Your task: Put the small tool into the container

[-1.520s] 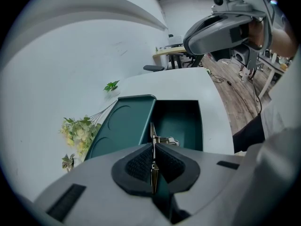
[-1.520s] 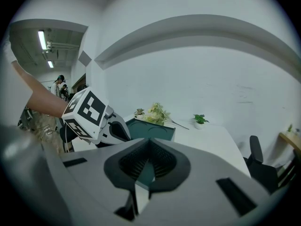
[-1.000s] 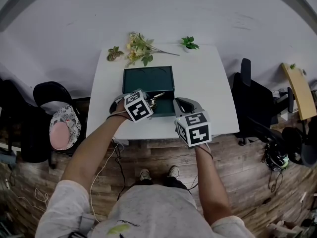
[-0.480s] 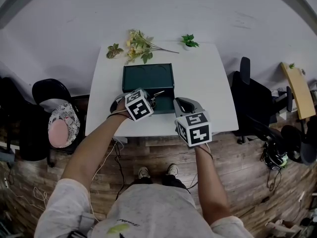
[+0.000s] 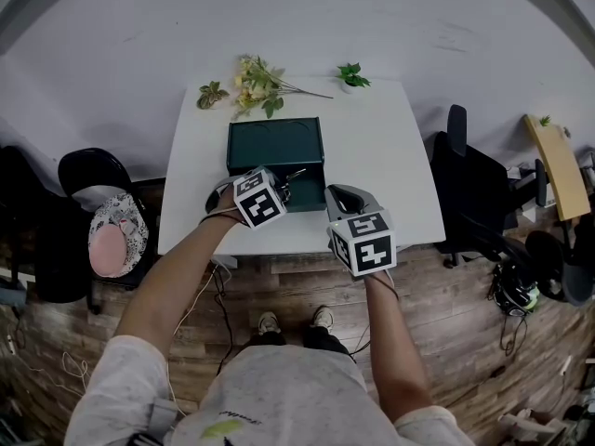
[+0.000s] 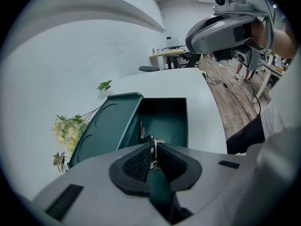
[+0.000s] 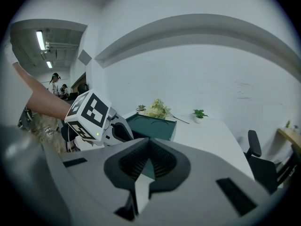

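A dark green container (image 5: 302,186) stands open on the white table (image 5: 390,175), its lid (image 5: 275,144) laid back toward the wall. My left gripper (image 5: 284,186) is at the container's front edge, shut on the small tool (image 6: 151,160). The tool has a green handle, and its metal tip (image 6: 142,129) points into the container's hollow (image 6: 167,119). My right gripper (image 5: 340,193) hovers just right of the container near the table's front edge. In the right gripper view its jaws (image 7: 149,160) are shut with nothing between them, and the left gripper's marker cube (image 7: 88,114) shows at left.
A bunch of pale flowers (image 5: 256,86) and a small potted plant (image 5: 351,77) lie along the table's back edge. A black chair (image 5: 465,184) stands right of the table, and a chair with a pink cushion (image 5: 112,240) to its left. Wooden floor lies in front.
Both grippers hold the same places by the container; only the head view has shifted slightly.
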Demonstrator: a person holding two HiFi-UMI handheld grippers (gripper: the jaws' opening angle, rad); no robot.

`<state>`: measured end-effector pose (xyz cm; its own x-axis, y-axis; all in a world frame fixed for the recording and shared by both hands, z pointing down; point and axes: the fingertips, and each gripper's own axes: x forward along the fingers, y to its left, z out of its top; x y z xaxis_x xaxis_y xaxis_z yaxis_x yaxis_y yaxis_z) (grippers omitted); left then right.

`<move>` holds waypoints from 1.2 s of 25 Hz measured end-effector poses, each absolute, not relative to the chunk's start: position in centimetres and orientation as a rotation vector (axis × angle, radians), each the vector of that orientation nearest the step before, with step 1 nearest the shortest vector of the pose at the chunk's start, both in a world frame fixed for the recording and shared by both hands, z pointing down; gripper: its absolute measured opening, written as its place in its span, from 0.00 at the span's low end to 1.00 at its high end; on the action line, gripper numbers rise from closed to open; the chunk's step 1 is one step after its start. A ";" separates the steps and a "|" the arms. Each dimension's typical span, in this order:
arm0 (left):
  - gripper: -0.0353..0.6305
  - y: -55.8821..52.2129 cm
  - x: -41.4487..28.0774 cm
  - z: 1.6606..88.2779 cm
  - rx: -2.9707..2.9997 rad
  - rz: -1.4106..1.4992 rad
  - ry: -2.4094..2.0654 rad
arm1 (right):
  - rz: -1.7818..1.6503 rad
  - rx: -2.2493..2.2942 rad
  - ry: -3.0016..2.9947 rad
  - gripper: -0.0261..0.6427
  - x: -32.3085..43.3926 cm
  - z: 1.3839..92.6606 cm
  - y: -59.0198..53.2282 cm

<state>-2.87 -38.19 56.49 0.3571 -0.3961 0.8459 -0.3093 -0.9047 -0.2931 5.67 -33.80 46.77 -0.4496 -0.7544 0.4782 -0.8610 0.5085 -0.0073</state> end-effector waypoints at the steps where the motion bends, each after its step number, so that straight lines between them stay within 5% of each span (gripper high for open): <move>1: 0.12 -38.1 -2.8 56.6 -2.516 -1.609 0.655 | 0.348 1.333 -2.338 0.05 5.8 46.7 -33.8; 30: 0.15 -37.3 -3.2 57.0 -2.494 -1.601 0.662 | 0.336 1.315 -2.339 0.05 5.2 46.6 -33.0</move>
